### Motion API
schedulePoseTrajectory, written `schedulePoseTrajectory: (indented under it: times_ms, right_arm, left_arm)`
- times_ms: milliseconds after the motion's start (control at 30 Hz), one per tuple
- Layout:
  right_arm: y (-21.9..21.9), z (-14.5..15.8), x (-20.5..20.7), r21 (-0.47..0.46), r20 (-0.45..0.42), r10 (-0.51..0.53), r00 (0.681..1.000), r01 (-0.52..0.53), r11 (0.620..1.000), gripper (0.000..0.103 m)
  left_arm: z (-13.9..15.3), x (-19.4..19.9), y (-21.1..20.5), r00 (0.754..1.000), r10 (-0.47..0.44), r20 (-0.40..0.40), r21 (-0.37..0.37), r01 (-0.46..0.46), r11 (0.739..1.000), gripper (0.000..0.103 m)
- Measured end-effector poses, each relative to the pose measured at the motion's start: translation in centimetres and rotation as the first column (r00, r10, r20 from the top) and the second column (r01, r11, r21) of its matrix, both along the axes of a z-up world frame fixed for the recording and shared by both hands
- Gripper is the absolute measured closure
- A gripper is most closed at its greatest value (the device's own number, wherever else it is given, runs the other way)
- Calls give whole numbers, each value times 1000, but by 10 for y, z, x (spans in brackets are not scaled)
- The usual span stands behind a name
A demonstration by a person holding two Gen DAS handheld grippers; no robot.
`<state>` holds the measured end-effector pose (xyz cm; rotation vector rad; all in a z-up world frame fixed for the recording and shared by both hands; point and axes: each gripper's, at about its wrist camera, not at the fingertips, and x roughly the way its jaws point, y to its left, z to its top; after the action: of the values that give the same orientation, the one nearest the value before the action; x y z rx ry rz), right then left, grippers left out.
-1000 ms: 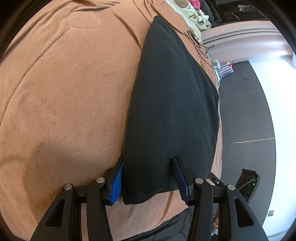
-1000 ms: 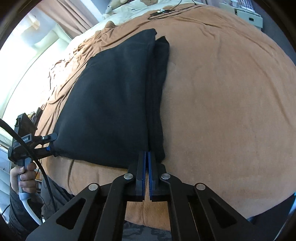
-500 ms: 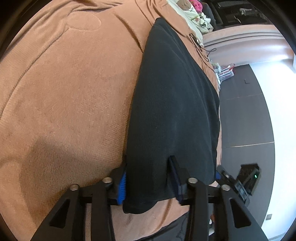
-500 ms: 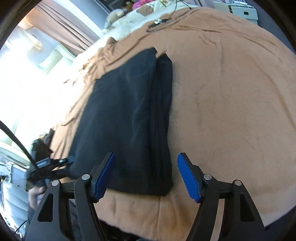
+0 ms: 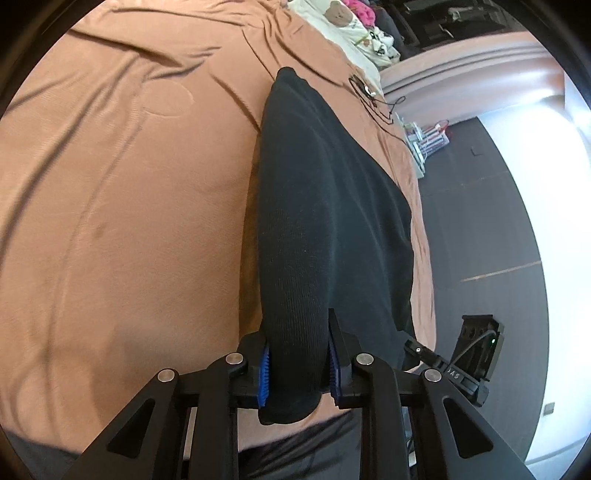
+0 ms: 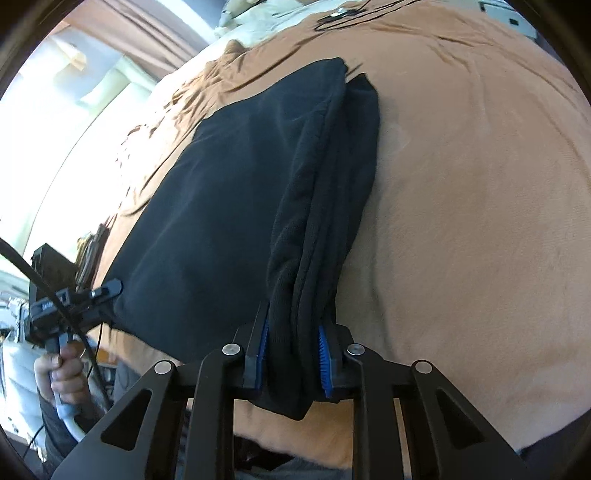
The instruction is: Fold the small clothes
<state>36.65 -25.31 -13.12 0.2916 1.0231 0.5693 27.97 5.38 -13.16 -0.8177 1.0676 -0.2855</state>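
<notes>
Blown-out window glare, soft shadows, slight blur, fisheye-warped dark edges.

A folded garment [image 5: 332, 221] lies on a bed [image 5: 129, 203] near its front edge. The left hand-held gripper [image 5: 297, 369] closes on its near left corner, the right hand-held gripper [image 6: 291, 354] on its near right corner. A cable [image 5: 373, 99] lies behind.

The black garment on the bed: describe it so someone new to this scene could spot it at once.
A brown blanket covers the bed, and the black garment lies on it near the closest edge, already folded into a long flat panel. Its near corners sit between the closing jaws of the left gripper and the right gripper. It is the only dark cloth there; the pale printed bedding lies far behind.
</notes>
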Motion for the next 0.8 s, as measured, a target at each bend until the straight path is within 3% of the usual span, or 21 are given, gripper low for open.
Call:
schedulePoseTrajectory:
  times_ms: [233, 467, 567, 633, 700, 800]
  right_arm:
    - [10, -3, -30, 25, -27, 110, 994, -109, 994, 84]
    - [8, -8, -46, 58, -27, 150, 988, -148, 987, 84]
    - [8, -7, -40, 30, -7, 147, 989, -147, 989, 76]
    - [3, -6, -34, 20, -5, 132, 991, -132, 991, 67]
    - [0, 0, -30, 36, 10, 105, 994, -105, 994, 44]
    - [-11, 2, -10, 71, 18, 63, 998, -65, 995, 39]
  left_arm:
    - [3, -39, 15, 999, -36, -35, 29, 37, 999, 78]
    - [3, -49, 12, 994, -89, -60, 43, 92, 995, 74]
    - [-1, -35, 10, 993, -94, -78, 83, 100, 992, 70]
    - [-7, -26, 9, 992, -88, -95, 84, 96, 992, 56]
    - [-14, -24, 14, 993, -70, -100, 98, 79, 992, 46]
    - [-18, -11, 18, 995, -41, -96, 93, 50, 994, 42]
